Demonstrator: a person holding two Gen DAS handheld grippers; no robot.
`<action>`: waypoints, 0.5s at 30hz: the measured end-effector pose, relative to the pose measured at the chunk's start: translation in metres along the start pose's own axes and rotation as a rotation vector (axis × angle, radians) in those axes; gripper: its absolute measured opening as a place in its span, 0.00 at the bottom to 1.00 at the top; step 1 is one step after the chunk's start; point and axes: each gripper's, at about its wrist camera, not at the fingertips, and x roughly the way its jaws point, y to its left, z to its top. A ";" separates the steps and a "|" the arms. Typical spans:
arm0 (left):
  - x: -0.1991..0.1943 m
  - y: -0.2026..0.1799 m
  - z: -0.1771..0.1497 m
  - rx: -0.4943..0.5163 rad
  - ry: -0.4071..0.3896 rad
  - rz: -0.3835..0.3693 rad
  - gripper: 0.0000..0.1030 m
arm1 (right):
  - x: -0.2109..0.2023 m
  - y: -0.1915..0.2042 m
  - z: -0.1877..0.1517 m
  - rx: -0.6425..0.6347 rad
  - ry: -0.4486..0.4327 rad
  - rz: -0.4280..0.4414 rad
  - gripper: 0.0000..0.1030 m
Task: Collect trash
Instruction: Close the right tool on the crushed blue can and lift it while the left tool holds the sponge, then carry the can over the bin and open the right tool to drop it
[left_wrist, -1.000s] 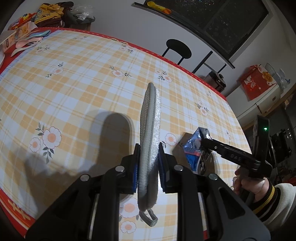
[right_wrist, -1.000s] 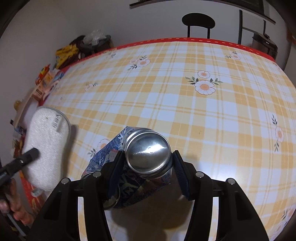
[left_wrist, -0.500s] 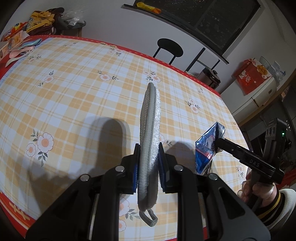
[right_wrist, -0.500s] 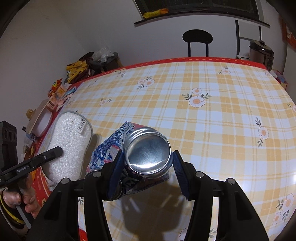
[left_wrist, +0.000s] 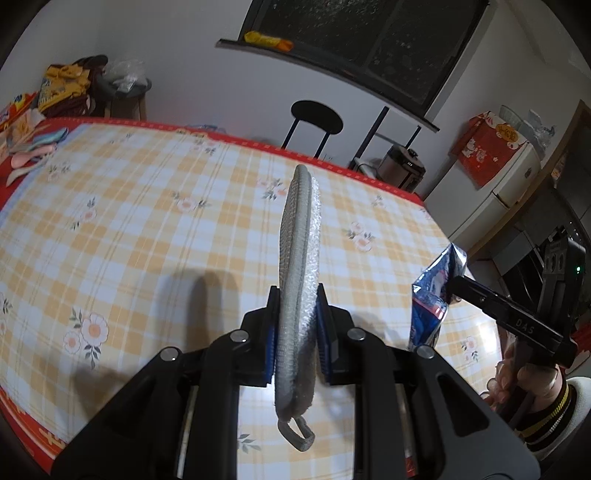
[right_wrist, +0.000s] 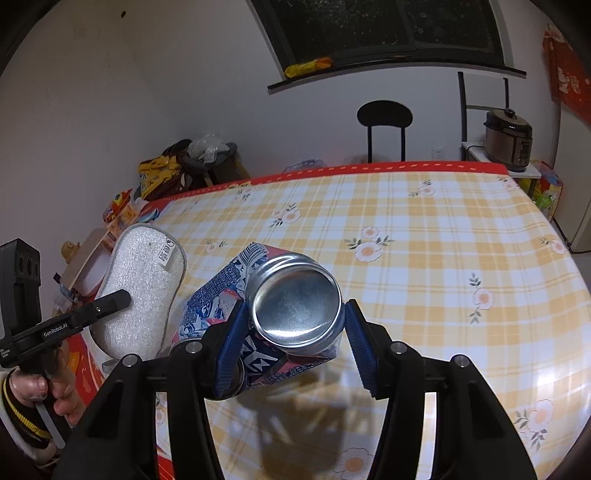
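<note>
Your left gripper (left_wrist: 295, 332) has its jaws nearly closed, the blue ribbed pads pressing both flat faces of a thin oval scrubbing pad (left_wrist: 299, 280). You hold the pad edge-on and upright: one face is grey woven cloth with a stitched rim, the other a glittery white mesh, and a small grey hanging loop dangles from its lower end. From your right side the same pad (right_wrist: 138, 291) shows its sparkly white face and a small printed label.

Your right gripper (right_wrist: 291, 334) has its jaws about half open, clamped on a dented drink can (right_wrist: 273, 314) with a blue, white and red print; its shiny, round, concave metal base faces the camera. Both items hang above the counter (right_wrist: 443, 258), which is covered in a smooth yellow-and-white checked cloth with small flowers and a red border.
</note>
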 end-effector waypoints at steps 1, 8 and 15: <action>-0.001 -0.003 0.002 0.005 -0.004 -0.001 0.21 | -0.005 -0.003 0.001 0.004 -0.008 -0.003 0.52; -0.008 -0.049 0.009 0.039 -0.036 -0.031 0.21 | -0.051 -0.047 0.004 0.045 -0.075 -0.053 0.52; 0.000 -0.108 0.006 0.079 -0.034 -0.078 0.21 | -0.108 -0.113 -0.005 0.102 -0.134 -0.142 0.52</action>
